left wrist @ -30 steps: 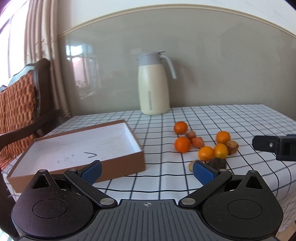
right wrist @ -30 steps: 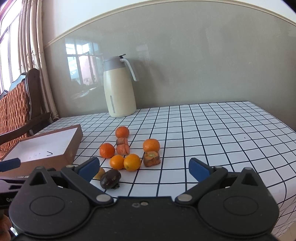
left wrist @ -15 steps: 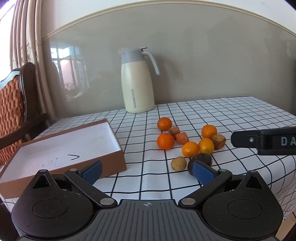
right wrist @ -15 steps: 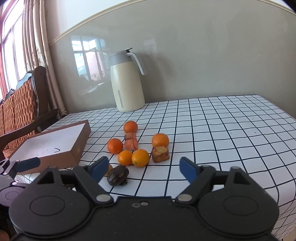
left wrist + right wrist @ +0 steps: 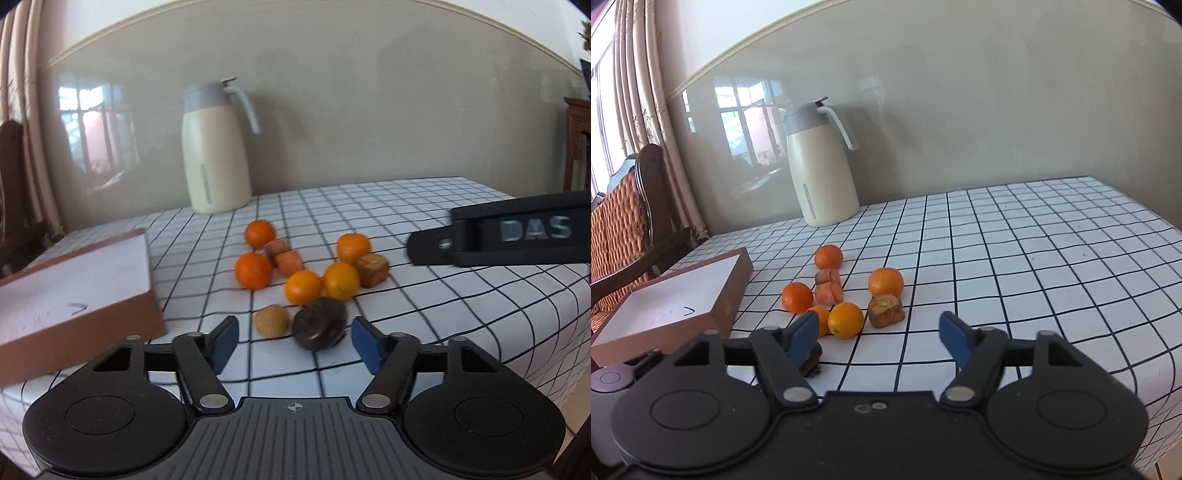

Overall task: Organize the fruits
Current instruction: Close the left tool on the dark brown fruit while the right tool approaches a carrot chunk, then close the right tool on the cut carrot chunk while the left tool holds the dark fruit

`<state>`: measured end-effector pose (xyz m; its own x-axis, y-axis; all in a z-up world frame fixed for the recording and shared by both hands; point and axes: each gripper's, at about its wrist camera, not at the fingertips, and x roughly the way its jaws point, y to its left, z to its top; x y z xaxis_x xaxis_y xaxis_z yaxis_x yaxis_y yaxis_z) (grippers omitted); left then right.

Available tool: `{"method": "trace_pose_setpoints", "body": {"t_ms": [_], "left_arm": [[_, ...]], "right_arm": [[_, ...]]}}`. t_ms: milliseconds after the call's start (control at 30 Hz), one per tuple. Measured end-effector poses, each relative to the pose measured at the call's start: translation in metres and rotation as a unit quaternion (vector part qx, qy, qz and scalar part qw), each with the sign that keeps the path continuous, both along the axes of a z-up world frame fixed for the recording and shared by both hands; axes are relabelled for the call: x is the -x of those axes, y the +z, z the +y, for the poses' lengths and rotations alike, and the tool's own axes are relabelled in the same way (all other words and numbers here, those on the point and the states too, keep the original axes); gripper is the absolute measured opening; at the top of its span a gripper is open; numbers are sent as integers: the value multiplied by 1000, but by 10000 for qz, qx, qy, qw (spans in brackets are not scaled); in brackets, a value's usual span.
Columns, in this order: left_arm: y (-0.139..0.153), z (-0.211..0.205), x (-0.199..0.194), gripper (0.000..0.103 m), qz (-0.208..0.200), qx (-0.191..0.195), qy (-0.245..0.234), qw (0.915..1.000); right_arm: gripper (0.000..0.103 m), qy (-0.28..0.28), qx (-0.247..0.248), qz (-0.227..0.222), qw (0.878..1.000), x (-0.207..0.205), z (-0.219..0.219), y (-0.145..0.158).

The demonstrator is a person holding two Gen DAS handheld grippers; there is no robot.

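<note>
While raised letters reading "DAS" show on my right gripper (image 5: 517,236), its blue-padded jaws are spread wide, like my left gripper (image 5: 295,339). Across the black-gridded white tablecloth (image 5: 1034,258) sit a shallow brown cardboard box (image 5: 676,306), a cream thermal jug (image 5: 822,166), then round orange fruits (image 5: 254,270). One dark wrinkled fruit (image 5: 319,328) lies between my left jaws, half hidden in my right view.
</note>
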<state>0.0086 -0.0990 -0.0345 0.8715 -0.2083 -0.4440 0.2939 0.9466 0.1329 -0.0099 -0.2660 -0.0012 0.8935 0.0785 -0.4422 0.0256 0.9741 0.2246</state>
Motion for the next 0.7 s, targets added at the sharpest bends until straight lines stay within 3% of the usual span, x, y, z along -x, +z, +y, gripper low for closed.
{"method": "trace_pose_setpoints", "body": {"t_ms": [200, 267, 700], "left_arm": [[-7, -14, -7, 51, 125, 7, -79, 9999], [-9, -16, -11, 43, 198, 66, -62, 9998], [-20, -18, -37, 41, 362, 373, 176, 9985]], "right_arm": [[47, 88, 85, 83, 9999, -9, 1, 0], [45, 131, 116, 110, 9998, -13, 1, 0], [39, 201, 159, 290, 9993, -34, -1, -3]]}}
